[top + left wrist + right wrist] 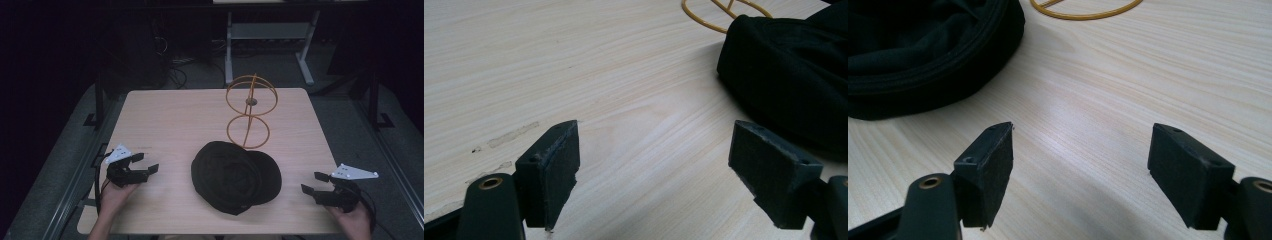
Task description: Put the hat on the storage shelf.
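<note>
**Commentator:** While both hands rest at the near edge of the table (pixel 165 107), the black cap (pixel 235 176) lies flat in the middle of the near half, right between them. What do you make of the tools?

**Analyst:** Both released. The left gripper (pixel 146 163) sits at the near left with its jaws spread wide and nothing between them but bare wood. Its own view (pixel 651 165) confirms it: pads well apart, tabletop in the gap.

**Commentator:** And over on the right?

**Analyst:** Same story. The right gripper (pixel 315 183) is at the near right, jaws parted, pointing in toward the cap. In the right gripper view (pixel 1080 167) the gap is empty, with the cap (pixel 923 55) off to the far left, apart from the pads.

**Commentator:** So the cap is untouched?

**Analyst:** Neither tool touches it. From the left gripper view the cap (pixel 789 75) shows at the far right, near but clear of the jaws.

**Commentator:** Now that orange wire stand (pixel 250 112) just beyond the cap, is it holding anything?

**Analyst:** It stands upright: one ring as a base on the table, crossed hoops on top with a small dark hub at the centre. Nothing hangs on it. Its base ring sits just beside the far edge of the cap; I can't tell whether they touch.
</note>
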`<act>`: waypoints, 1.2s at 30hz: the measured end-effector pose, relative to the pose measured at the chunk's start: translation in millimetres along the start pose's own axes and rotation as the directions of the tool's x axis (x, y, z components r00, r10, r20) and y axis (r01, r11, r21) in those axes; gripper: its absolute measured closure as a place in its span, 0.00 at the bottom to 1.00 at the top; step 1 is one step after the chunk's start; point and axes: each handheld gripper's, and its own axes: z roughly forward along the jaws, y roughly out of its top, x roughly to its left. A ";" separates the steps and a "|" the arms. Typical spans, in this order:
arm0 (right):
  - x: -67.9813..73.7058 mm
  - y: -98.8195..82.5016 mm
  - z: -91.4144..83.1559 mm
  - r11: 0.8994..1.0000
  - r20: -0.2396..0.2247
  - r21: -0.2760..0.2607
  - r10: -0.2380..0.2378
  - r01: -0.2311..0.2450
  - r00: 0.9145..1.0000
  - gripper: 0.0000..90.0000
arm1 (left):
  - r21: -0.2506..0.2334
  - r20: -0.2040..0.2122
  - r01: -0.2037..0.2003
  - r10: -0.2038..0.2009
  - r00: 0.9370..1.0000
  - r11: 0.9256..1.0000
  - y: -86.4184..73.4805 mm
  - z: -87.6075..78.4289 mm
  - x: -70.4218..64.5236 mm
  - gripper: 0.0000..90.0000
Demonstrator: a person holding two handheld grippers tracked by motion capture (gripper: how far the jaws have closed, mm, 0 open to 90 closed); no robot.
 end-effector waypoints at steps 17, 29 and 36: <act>19.2 17.2 -1.4 0.998 -0.011 -0.029 -0.056 0.055 0.998 0.25 | 0.010 0.007 -0.016 0.016 1.000 1.000 -0.3 0.6 -1.6 0.23; 40.6 40.0 3.0 0.995 -0.064 -0.038 -0.093 0.091 0.994 0.22 | 0.012 0.008 -0.008 0.008 1.000 1.000 -0.8 1.0 -0.6 0.22; 59.7 56.9 6.3 0.990 -0.103 -0.049 -0.138 0.134 0.985 0.22 | 0.019 0.011 -0.014 0.014 1.000 1.000 -0.9 2.0 -2.4 0.22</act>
